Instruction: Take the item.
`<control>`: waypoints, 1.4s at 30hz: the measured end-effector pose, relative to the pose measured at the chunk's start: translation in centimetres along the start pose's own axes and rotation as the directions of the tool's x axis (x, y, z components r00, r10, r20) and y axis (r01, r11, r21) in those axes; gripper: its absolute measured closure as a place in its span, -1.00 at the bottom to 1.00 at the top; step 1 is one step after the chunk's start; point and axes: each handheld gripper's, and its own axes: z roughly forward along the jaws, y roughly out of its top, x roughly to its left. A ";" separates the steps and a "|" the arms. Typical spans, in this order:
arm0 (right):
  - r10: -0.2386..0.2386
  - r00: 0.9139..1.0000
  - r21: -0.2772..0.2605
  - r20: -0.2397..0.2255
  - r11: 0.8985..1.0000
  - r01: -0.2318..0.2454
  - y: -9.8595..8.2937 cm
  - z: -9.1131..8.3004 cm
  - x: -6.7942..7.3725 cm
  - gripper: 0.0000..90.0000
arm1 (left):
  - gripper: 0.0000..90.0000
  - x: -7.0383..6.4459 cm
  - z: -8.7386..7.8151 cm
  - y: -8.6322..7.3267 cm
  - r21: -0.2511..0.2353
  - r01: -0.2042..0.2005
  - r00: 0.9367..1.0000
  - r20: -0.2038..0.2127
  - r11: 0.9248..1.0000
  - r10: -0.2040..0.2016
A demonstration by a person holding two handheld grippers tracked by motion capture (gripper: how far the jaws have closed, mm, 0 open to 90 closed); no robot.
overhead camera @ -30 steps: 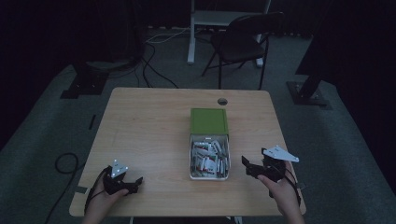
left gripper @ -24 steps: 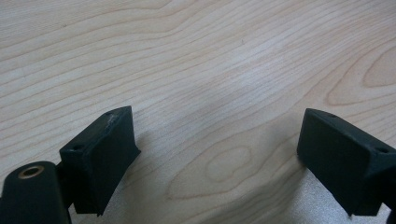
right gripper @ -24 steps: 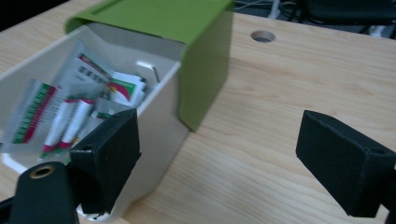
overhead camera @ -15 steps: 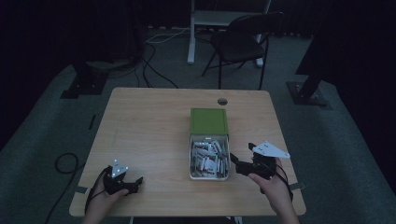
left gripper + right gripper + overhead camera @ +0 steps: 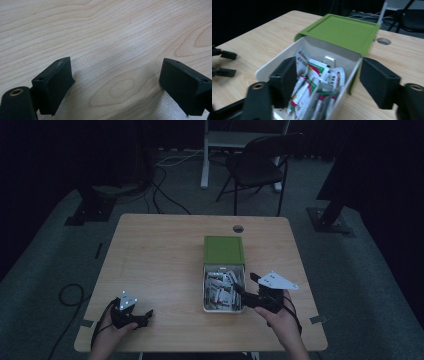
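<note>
Box (image 5: 223,296) of packets (image 5: 317,82) near table (image 5: 160,250) front edge.
Right gripper (image 5: 240,291) straddles its wall, jaws apart (left gripper (image 5: 145,314) also apart, on bare wood).

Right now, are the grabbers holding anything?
No. The left gripper is open over bare table. The right gripper is open at the box, gripping nothing.
</note>
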 end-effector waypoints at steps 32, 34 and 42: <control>-0.057 0.997 0.144 -0.044 0.988 0.063 -2.4 5.3 4.5 0.12 | -0.73 0.0 0.0 0.0 0.000 0.000 1.000 0.000 1.000 0.000; -0.049 0.998 0.150 -0.046 0.987 0.055 -2.5 5.6 4.6 0.18 | -0.73 0.0 0.0 0.0 0.000 0.000 1.000 0.000 1.000 0.000; -0.008 0.999 0.175 -0.033 0.984 0.013 -3.1 6.7 5.2 0.21 | -0.73 0.0 0.0 0.0 0.000 0.000 1.000 0.000 1.000 0.000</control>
